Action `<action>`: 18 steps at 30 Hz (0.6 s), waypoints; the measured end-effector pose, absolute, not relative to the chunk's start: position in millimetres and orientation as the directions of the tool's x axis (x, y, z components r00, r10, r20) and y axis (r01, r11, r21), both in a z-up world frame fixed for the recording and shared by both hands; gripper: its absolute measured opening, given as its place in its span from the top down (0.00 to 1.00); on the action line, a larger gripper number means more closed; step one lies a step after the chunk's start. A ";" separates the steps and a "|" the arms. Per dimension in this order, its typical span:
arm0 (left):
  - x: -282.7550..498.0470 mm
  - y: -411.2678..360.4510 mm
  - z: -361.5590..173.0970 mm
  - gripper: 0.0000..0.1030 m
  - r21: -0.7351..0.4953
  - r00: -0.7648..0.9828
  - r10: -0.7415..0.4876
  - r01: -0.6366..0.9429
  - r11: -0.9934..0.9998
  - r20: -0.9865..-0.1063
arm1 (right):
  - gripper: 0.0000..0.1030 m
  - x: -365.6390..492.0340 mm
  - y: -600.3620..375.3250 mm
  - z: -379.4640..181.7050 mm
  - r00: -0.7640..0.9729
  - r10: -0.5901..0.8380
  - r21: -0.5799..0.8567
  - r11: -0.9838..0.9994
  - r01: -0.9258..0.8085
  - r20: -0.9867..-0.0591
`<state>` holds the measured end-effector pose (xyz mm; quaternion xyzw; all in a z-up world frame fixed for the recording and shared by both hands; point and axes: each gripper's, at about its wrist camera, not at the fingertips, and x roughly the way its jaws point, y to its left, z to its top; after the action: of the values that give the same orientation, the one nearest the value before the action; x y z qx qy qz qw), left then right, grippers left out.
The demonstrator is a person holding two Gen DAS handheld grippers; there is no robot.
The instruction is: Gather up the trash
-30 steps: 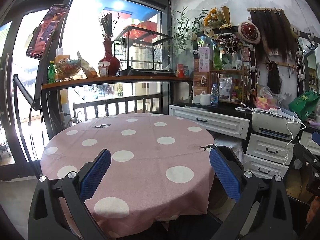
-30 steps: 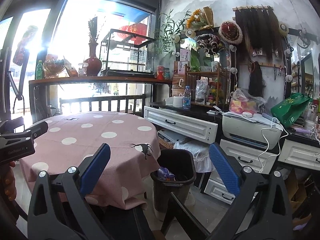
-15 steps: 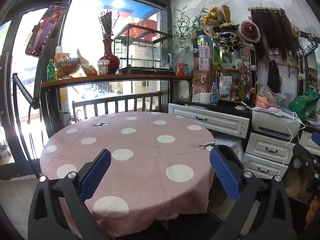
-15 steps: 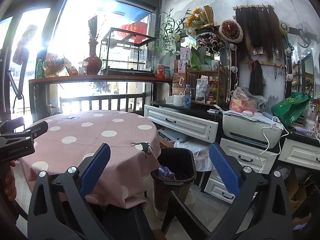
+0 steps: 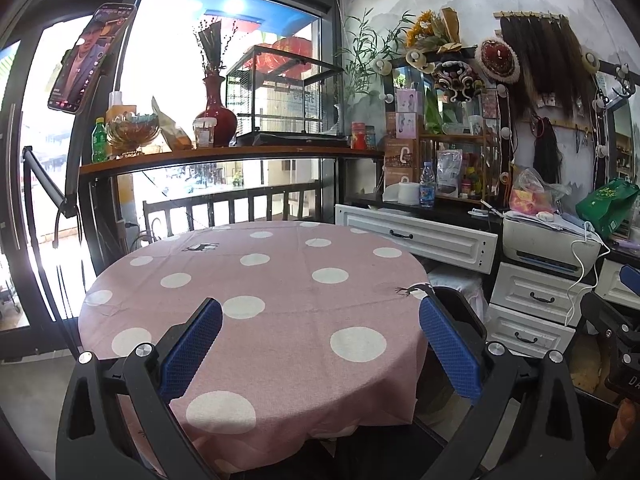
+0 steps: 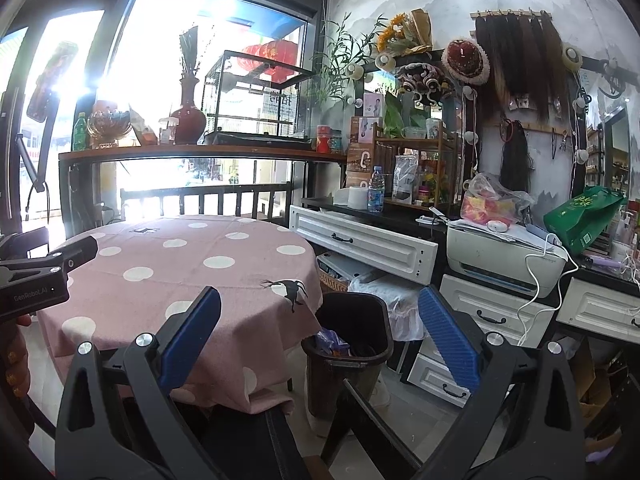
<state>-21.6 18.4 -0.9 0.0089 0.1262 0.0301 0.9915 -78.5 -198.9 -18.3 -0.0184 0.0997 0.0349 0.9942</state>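
A round table with a pink cloth dotted white (image 5: 280,292) fills the left wrist view, with nothing lying on it. My left gripper (image 5: 320,344) hovers open over its near edge, blue pads wide apart and empty. In the right wrist view my right gripper (image 6: 320,344) is open and empty too, held above a dark bin (image 6: 352,344) that stands on the floor right of the table (image 6: 180,276). Crumpled wrappers, purple and orange (image 6: 332,342), lie inside the bin. The left gripper (image 6: 36,276) shows at the left edge of that view.
White drawer units (image 6: 364,244) and a printer (image 6: 504,256) line the right wall. A white bag (image 6: 396,300) sits behind the bin. A dark chair frame (image 6: 360,420) stands in front of the bin. A shelf with a red vase (image 5: 216,112) runs behind the table.
Both views have shifted only slightly. Both grippers stay open and empty, and the table and bin have not moved.
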 end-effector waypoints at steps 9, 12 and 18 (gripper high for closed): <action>-21.1 15.0 -2.4 0.05 0.049 0.964 0.070 -0.059 0.997 -0.257 | 0.06 -77.9 -202.5 -18.5 0.977 0.065 -0.030 0.997 -0.072 -0.203; -20.9 16.0 -2.3 0.05 0.047 0.964 0.070 -0.060 0.997 -0.257 | 0.06 -77.8 -202.9 -18.4 0.977 0.067 -0.028 0.997 -0.074 -0.203; -20.8 16.4 -2.6 0.05 0.036 0.963 0.069 -0.062 0.997 -0.262 | 0.06 -77.6 -203.0 -18.6 0.976 0.067 -0.028 0.997 -0.075 -0.205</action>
<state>-20.8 16.4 -2.6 0.0135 0.1327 0.0331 0.9905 -77.6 -203.0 -18.6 -0.0177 0.1026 0.0357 0.9939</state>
